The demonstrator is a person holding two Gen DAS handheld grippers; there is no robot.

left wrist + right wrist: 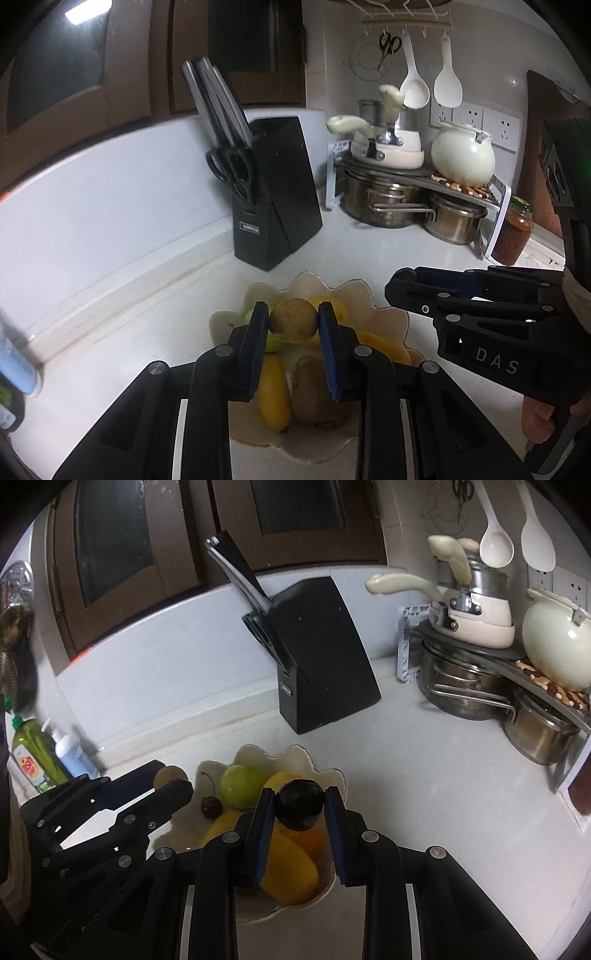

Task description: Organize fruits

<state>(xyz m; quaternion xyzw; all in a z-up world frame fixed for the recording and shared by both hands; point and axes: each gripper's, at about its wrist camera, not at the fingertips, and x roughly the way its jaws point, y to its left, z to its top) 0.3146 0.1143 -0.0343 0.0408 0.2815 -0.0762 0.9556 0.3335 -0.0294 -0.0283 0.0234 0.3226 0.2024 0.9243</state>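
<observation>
Both grippers hang over the scalloped fruit bowl (pixel 384 314): the left gripper (pixel 293 321) pinches a small brown round fruit (pixel 293 320), the right gripper (pixel 300 804) clamps a dark plum (pixel 300 805). Bananas (pixel 273 395), a green apple (pixel 241 785) and a cherry (pixel 211 806) lie in the bowl below.

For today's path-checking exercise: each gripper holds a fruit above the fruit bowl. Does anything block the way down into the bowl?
No outside object does. Fruit already fills the bowl under the brown fruit and the dark fruit, leaving little bare space.
</observation>
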